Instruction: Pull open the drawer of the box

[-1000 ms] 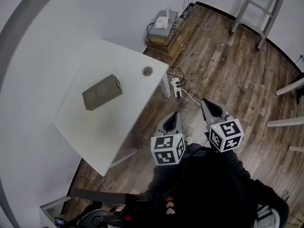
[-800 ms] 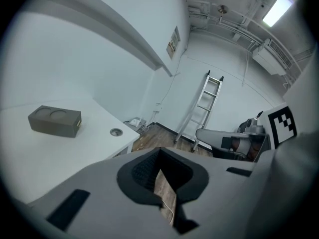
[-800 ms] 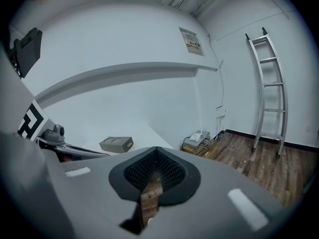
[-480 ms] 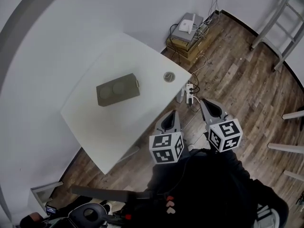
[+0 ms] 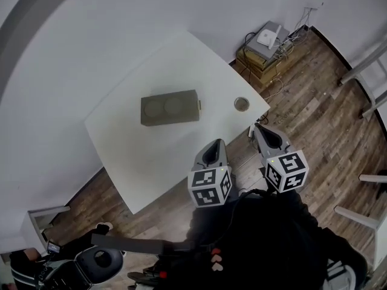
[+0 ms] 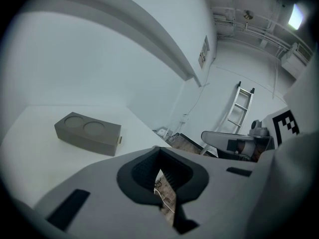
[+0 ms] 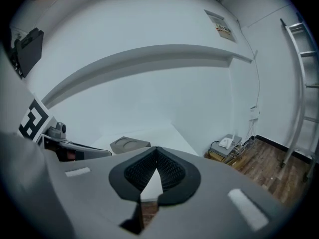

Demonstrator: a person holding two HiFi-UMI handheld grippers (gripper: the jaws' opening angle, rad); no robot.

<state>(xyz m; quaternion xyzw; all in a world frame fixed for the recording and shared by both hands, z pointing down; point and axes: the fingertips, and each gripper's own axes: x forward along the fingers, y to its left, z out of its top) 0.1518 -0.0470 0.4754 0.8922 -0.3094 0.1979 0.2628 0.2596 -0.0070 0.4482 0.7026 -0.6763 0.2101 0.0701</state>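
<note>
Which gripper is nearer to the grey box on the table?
Left. The left gripper is at the near edge of the table, short of the box. The right gripper is further off, just outside that edge near the table's corner.

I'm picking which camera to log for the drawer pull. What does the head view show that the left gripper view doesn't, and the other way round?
Only the head view shows the round grey grommet set in the tabletop and the person's dark clothing. Only the left gripper view shows the ceiling pipes and a small notice on the wall. Both show the grey rectangular box with two round recesses, the white table that it sits on, and the right gripper.
</note>
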